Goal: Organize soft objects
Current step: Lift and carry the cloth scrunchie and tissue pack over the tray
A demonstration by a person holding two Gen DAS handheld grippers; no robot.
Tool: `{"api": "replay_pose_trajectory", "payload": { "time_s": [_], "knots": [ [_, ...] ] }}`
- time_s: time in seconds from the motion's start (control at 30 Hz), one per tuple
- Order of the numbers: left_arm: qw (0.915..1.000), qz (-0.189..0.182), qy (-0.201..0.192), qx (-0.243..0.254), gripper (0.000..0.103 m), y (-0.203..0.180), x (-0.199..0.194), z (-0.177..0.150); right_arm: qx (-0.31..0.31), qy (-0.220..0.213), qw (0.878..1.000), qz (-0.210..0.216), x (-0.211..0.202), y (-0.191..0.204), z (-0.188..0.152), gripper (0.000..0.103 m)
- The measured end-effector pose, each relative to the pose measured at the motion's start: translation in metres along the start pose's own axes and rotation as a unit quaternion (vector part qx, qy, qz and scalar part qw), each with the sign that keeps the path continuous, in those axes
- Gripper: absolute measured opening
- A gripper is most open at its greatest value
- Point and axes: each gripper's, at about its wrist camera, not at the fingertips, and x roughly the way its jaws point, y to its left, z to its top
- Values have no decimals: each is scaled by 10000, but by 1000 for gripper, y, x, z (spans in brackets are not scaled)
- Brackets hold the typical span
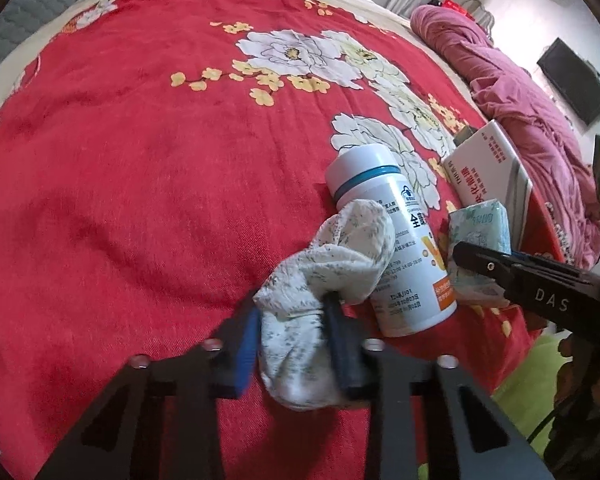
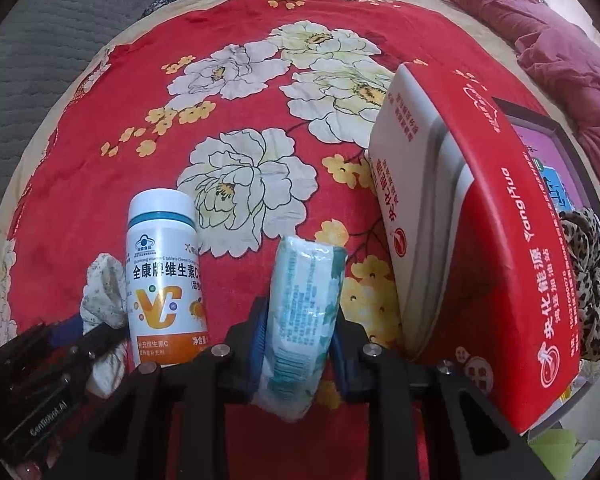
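My left gripper (image 1: 294, 334) is shut on a white speckled sock (image 1: 324, 280), bunched between its fingers just above the red floral bedspread (image 1: 140, 160). The sock also shows in the right wrist view (image 2: 104, 292), left of the bottle. My right gripper (image 2: 298, 340) is shut on a light blue tissue pack (image 2: 304, 312), held upright on its edge. The tissue pack (image 1: 480, 232) and the right gripper's finger (image 1: 500, 268) show in the left wrist view, right of the bottle.
A white vitamin C bottle (image 2: 166, 280) stands between the two grippers. A red and white carton (image 2: 480, 248) stands to the right, with a leopard-print cloth (image 2: 592, 280) beyond it. A pink quilt (image 1: 520, 92) lies along the bed's far right.
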Motion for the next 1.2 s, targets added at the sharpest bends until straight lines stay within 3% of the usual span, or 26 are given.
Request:
{"api": "replay_pose_trajectory", "payload": {
  "time_s": [0.2, 0.4, 0.7, 1.2],
  "knots": [
    [9997, -167, -34, -147, 18, 4, -5, -2, -28, -85, 9999, 63, -7, 0, -1, 28],
    [9994, -272, -134, -160, 15, -1, -18, -4, -36, -239, 9996, 147, -19, -2, 0, 26],
    [9994, -62, -325, 63, 15, -20, -48, -6, 26, -365, 9984, 440, -36, -11, -5, 23],
    [9951, -47, -734, 667, 15, -86, -105, 11, 207, -1159, 9898, 807, -127, -44, -7, 23]
  ]
}}
